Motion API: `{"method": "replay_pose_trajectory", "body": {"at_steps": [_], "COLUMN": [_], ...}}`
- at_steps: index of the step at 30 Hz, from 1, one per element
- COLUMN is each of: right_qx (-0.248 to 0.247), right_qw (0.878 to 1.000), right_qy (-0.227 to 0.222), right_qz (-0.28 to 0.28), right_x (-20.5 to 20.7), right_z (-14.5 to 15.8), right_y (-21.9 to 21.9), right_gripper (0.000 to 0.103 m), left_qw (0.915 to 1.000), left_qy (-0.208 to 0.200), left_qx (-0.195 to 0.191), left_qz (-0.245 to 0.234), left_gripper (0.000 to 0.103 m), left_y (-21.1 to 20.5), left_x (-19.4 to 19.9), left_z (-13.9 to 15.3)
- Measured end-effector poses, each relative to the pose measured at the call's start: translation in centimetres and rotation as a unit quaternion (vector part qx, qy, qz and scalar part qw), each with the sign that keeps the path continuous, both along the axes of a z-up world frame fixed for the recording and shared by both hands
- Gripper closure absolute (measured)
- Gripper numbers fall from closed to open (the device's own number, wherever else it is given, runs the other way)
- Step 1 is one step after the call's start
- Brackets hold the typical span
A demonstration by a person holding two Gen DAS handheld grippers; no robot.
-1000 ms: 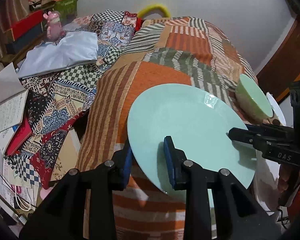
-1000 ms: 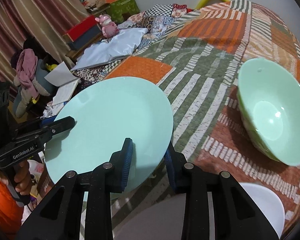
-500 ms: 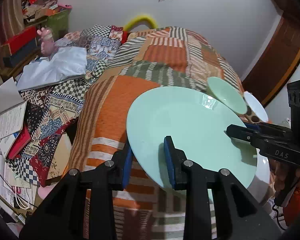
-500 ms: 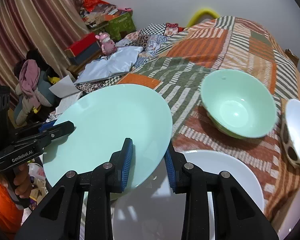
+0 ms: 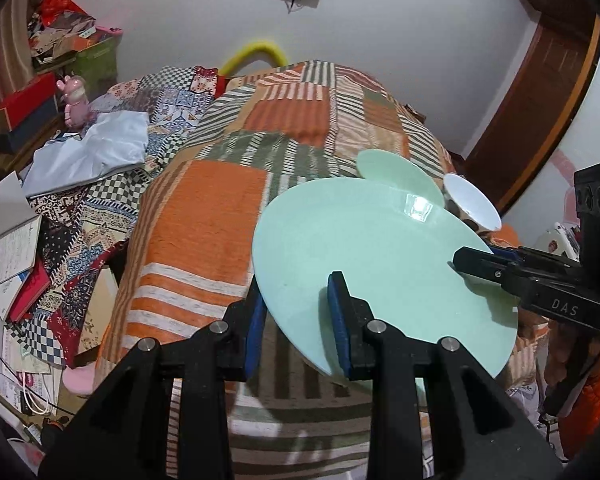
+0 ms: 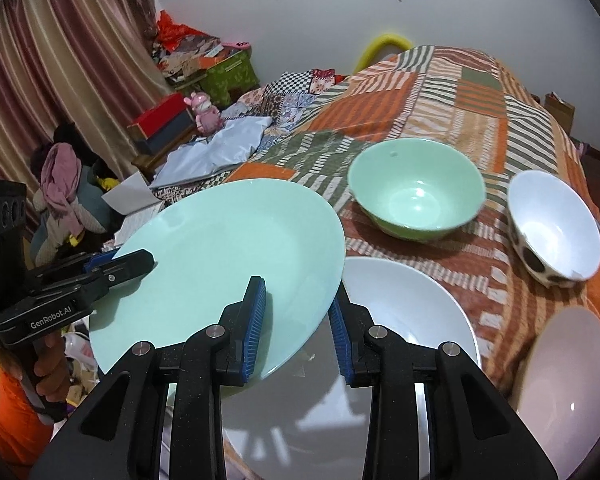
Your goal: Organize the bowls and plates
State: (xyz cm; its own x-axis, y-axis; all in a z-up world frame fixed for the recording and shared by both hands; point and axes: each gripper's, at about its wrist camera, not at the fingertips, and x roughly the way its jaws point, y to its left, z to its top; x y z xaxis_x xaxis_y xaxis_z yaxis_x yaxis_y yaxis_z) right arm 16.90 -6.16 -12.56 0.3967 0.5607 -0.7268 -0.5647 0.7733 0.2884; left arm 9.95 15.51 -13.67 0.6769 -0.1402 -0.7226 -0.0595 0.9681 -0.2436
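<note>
A mint-green plate [image 5: 380, 264] [image 6: 228, 248] hangs tilted above the near edge of the bed, held from both sides. My left gripper [image 5: 296, 292] is shut on its left rim, and it also shows at the left of the right wrist view as the left gripper [image 6: 140, 260]. My right gripper [image 6: 298, 290] is shut on the plate's right rim. Under that rim a white plate [image 6: 400, 312] lies on the blanket. Behind it stand a green bowl [image 6: 416, 188] and a white bowl with dark spots [image 6: 552, 228].
A pale pinkish dish [image 6: 568, 368] sits at the near right. The patchwork blanket [image 5: 220, 208] covers the bed. Books and papers [image 5: 12, 248], a pink toy [image 5: 74, 100] and boxes crowd the left side. A wooden door [image 5: 540, 100] stands at the right.
Both grippers have risen and drawn back with the green plate between them. The bowls have shrunk away, and the white plate and pinkish dish have come into the right wrist view.
</note>
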Motion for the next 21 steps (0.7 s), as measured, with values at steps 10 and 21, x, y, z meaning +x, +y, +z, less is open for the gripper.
{"method": "replay_pose_trajectory", "body": {"at_steps": [10,21], "right_qx": [0.016,0.022], "right_qw": [1.0,0.998], "right_qy": [0.003,0.012], "right_qz": [-0.027,-0.054], "right_x": [-1.2,-2.1], "right_z": [-0.2,-1.1], "right_y": [-3.6,-6.9], "right_gripper": [0.074,0.074], "left_qw": [0.9998,0.9989], "left_qy": [-0.001,0.007], "left_qx": [0.001,0.0], "left_qz": [-0.021,-0.047], "left_gripper": [0.074,0.074], "left_y": [-3.4,-6.7], "left_x": [-0.1,0.4], "left_z": [0.2,-0.7]}}
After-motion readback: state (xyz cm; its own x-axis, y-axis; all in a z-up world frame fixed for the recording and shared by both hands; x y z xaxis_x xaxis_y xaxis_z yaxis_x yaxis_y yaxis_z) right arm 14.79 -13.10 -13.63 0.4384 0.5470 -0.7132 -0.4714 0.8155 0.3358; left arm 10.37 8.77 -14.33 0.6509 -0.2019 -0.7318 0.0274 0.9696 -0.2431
